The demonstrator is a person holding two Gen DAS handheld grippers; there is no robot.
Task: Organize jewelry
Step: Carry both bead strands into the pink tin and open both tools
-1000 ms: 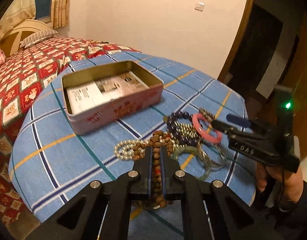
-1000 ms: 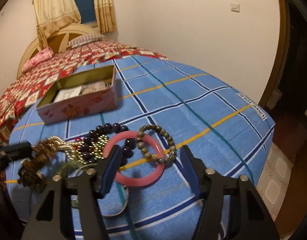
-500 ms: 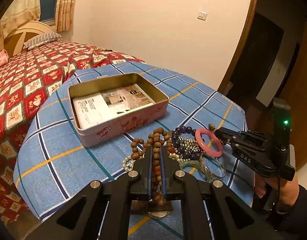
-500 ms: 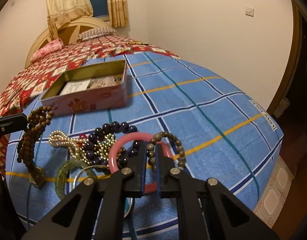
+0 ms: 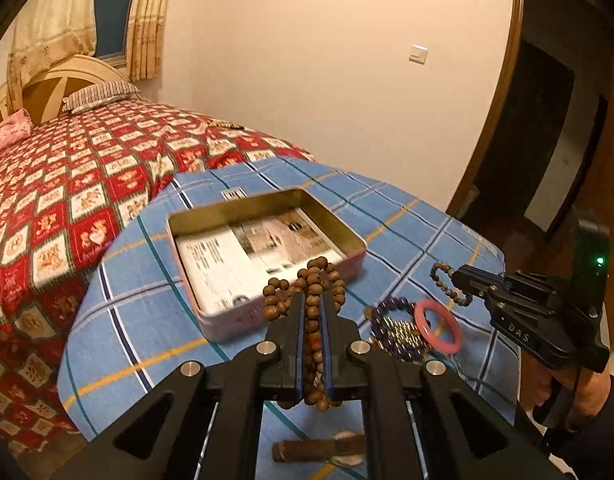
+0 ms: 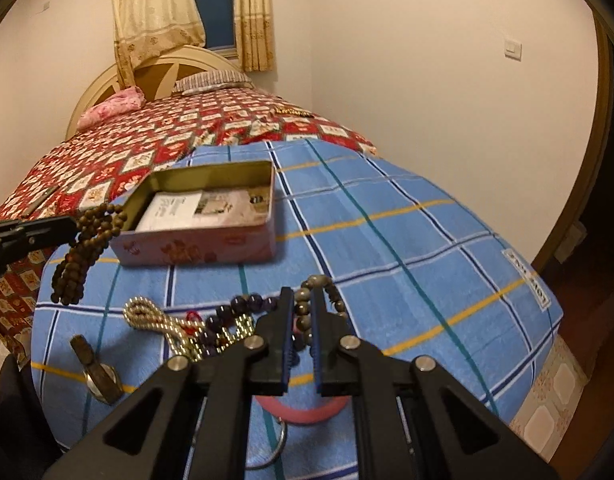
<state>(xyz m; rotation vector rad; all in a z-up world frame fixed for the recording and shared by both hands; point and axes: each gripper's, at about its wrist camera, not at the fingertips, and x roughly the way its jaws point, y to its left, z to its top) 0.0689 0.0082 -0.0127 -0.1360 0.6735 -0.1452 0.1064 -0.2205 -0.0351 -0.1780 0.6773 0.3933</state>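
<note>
The left gripper (image 5: pixel 313 306) is clamped on a brown wooden bead strand (image 5: pixel 311 280), which bunches above the fingertips and hangs in loops below them, clear of the cloth. In the right wrist view this strand (image 6: pixel 81 248) dangles beside the near left corner of the tin. The right gripper (image 6: pixel 303 300) is closed on a grey-brown bead bracelet (image 6: pixel 321 283), whose beads pass between the two fingers; in the left wrist view the same bracelet (image 5: pixel 447 284) curves away from the right gripper's tip (image 5: pixel 461 278), raised above the cloth. The open pink tin (image 5: pixel 353 246) stands on the blue checked cloth (image 5: pixel 147 336) just beyond the left gripper, with printed paper (image 5: pixel 227 258) lying flat on its floor. The remaining pieces lie in a cluster on the cloth between the two grippers: a pink bangle (image 5: pixel 438 326), a dark purple bead bracelet (image 5: pixel 389 306) beside it, and a pale gold bead chain (image 6: pixel 147 312) tangled with the purple beads. A wristwatch with a brown strap (image 6: pixel 97 372) lies near the cloth's front left edge, apart from the cluster. A metal ring (image 6: pixel 281 438) shows partly beneath the right gripper. Behind the cloth stretches a red patterned bedspread (image 5: pixel 67 184).
</note>
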